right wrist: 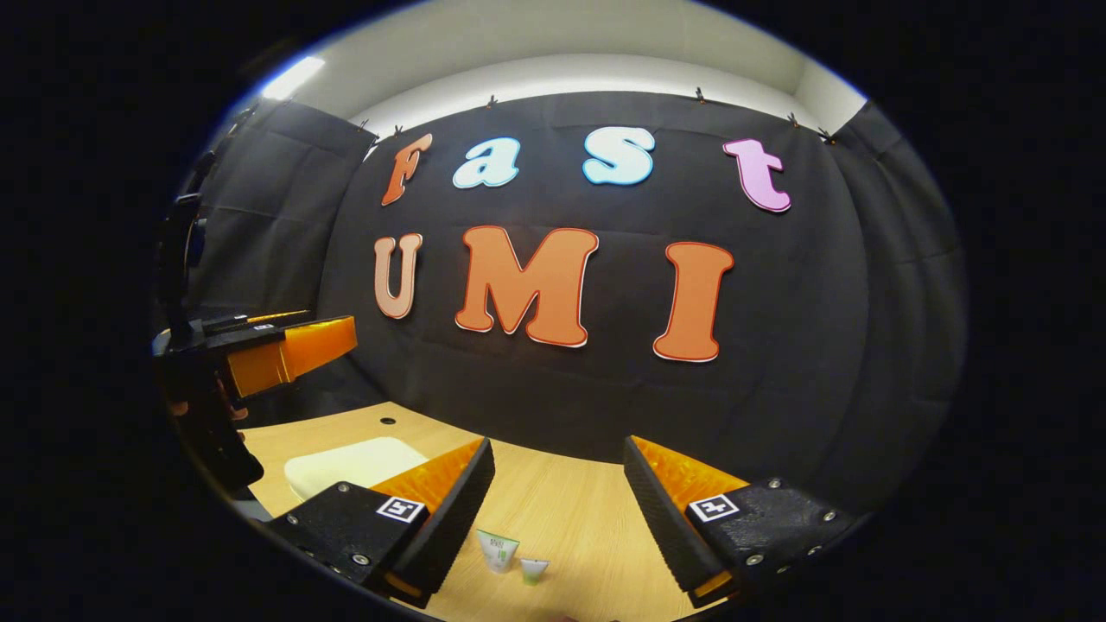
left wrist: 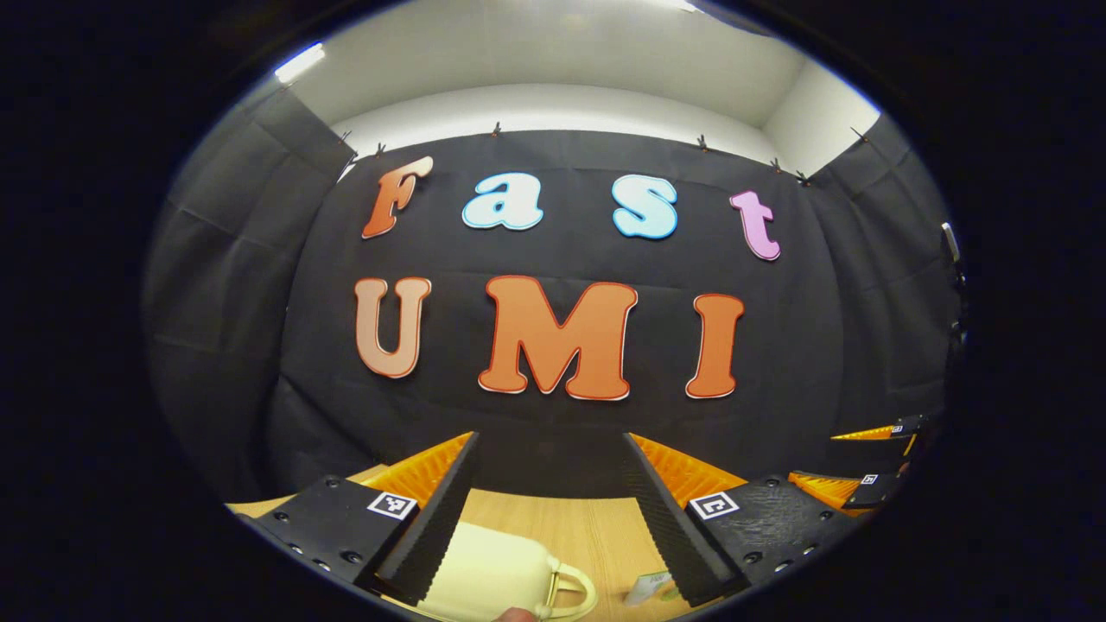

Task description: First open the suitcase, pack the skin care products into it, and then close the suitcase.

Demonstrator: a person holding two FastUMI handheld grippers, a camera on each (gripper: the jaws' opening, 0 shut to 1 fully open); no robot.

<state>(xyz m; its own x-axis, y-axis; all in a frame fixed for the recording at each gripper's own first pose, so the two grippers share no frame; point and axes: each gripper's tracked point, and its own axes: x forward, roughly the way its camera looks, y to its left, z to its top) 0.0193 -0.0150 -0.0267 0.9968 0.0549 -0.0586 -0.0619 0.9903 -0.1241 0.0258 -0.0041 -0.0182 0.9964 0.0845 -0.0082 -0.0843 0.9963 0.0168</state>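
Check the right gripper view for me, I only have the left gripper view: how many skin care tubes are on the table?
Observer: Two small white tubes with green print, a taller tube and a shorter tube, upright on the light wooden table.
Operator: Where, relative to the right gripper?
Observer: Between the open right gripper fingers, nearer its left finger.
Operator: Suitcase?
Observer: The cream hard-shell suitcase lies flat, lid apparently down; the left gripper is above it.
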